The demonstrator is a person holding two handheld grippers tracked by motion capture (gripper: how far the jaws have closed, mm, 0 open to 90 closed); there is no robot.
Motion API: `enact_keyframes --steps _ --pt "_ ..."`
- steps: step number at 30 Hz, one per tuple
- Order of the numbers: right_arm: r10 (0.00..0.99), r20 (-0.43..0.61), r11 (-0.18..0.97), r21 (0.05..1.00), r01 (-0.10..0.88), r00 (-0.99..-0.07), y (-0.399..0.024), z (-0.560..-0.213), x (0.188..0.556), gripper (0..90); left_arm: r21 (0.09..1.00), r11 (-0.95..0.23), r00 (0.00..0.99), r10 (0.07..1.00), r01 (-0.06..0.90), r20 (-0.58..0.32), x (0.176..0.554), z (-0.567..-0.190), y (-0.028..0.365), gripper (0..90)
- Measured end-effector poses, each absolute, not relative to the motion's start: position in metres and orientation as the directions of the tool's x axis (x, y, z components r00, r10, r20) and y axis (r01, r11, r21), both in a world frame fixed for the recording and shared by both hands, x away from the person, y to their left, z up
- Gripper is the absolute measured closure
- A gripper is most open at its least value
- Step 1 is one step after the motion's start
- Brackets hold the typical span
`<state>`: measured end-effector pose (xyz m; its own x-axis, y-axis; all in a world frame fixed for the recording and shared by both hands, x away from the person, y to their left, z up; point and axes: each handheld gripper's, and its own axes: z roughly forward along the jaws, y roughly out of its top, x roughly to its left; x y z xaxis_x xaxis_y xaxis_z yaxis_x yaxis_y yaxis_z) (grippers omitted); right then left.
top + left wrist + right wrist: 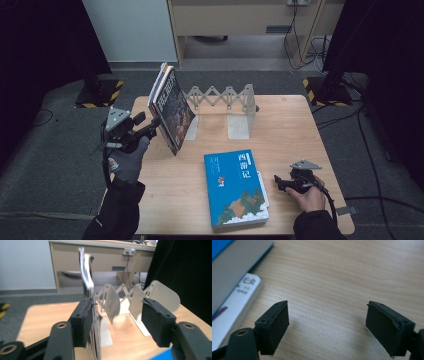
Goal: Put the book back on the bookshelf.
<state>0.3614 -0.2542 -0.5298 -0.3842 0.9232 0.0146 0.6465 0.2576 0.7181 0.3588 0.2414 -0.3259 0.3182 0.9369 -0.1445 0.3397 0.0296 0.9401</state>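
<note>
Leaning books (171,107) perhaps touching left gripper (159,121)

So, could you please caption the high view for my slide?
Left gripper beside upright books at expandable bookend rack; blue book lies flat.

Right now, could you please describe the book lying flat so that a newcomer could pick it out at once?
Start at the wooden table and look to its near edge, below the white folding book rack. The blue book lies flat there, cover up, unlike the dark books leaning upright at the rack's left.

Grey carpeted floor (50,150), pale wall (130,30), wooden desk (240,20) beyond, dark curtains (380,50) at both sides.
</note>
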Motion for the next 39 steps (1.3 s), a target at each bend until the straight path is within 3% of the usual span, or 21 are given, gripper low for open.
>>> enact_keyframes --steps 7,11,18,22,28,32,34,39 --pt "0.918 0.031 0.226 0.777 0.588 -0.394 -0.251 -0.516 0.360 22.3 0.925 -0.034 0.350 0.930 0.379 -0.110 0.340 -0.363 0.242 36.3" --pt "0.909 0.024 0.235 0.795 0.560 -0.416 -0.249 -0.509 0.360 22.4 0.894 -0.042 0.393 0.907 0.446 -0.154 0.340 -0.393 0.238 28.3" --pt "0.887 0.052 0.233 0.806 0.543 -0.458 -0.241 -0.502 0.358 21.9 0.828 -0.053 0.427 0.874 0.558 -0.232 0.348 -0.437 0.231 24.2" --pt "0.868 0.068 0.244 0.805 0.541 -0.492 -0.233 -0.498 0.357 24.7 0.812 -0.052 0.440 0.859 0.581 -0.260 0.347 -0.451 0.225 27.6" --pt "0.843 0.087 0.252 0.808 0.533 -0.530 -0.221 -0.492 0.356 25.4 0.833 -0.105 0.502 0.836 0.544 -0.223 0.345 -0.463 0.211 29.1" --pt "0.829 0.099 0.260 0.803 0.537 -0.550 -0.213 -0.491 0.357 26.2 0.817 -0.234 0.579 0.803 0.527 -0.143 0.346 -0.472 0.202 27.9" --pt "0.821 0.107 0.265 0.798 0.541 -0.561 -0.209 -0.491 0.357 26.2 0.801 -0.211 0.591 0.779 0.561 -0.209 0.348 -0.478 0.198 35.9" --pt "0.810 0.124 0.269 0.789 0.552 -0.573 -0.202 -0.492 0.356 26.3 0.801 -0.193 0.608 0.754 0.566 -0.248 0.353 -0.483 0.190 34.0"
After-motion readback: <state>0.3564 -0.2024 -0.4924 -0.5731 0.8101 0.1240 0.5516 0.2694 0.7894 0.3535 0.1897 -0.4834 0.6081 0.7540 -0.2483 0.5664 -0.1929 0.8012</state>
